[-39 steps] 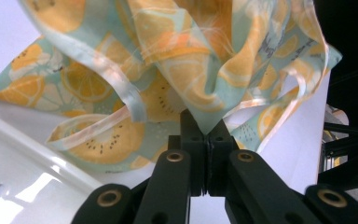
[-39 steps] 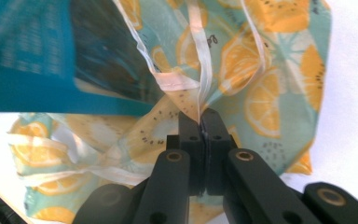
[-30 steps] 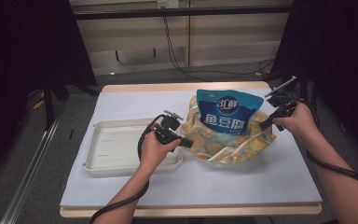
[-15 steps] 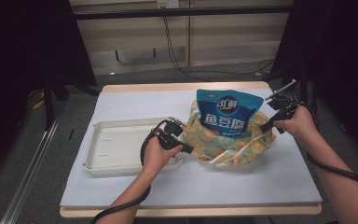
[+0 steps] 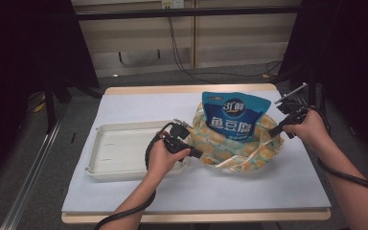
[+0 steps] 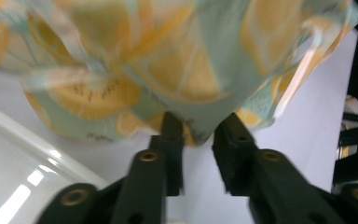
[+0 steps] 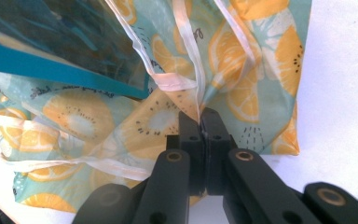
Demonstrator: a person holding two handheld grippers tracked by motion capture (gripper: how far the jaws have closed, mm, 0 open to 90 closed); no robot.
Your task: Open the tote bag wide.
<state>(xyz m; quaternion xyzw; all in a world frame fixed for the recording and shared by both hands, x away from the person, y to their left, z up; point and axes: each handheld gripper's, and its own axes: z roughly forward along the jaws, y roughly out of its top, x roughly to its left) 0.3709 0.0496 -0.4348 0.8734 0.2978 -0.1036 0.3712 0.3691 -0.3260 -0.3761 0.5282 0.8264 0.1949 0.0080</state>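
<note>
Left tongs (image 5: pixel 199 154) withdrew; fruit-print bag (image 5: pixel 235 143) pinched by right tongs (image 5: pixel 274 130).

High view overhead facing forward, both gripper views close-up, all sharing the fruit-print bag (image 5: pixel 239 143).

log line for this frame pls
right claw: shut on fruit-print bag | left claw: open at bag edge | blue pouch in bag | tray empty

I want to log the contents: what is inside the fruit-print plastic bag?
A blue snack pouch with white characters stands in the fruit-print plastic bag, its top half sticking out. The pouch's lower part and anything beneath it are covered by the bag's wall.
</note>
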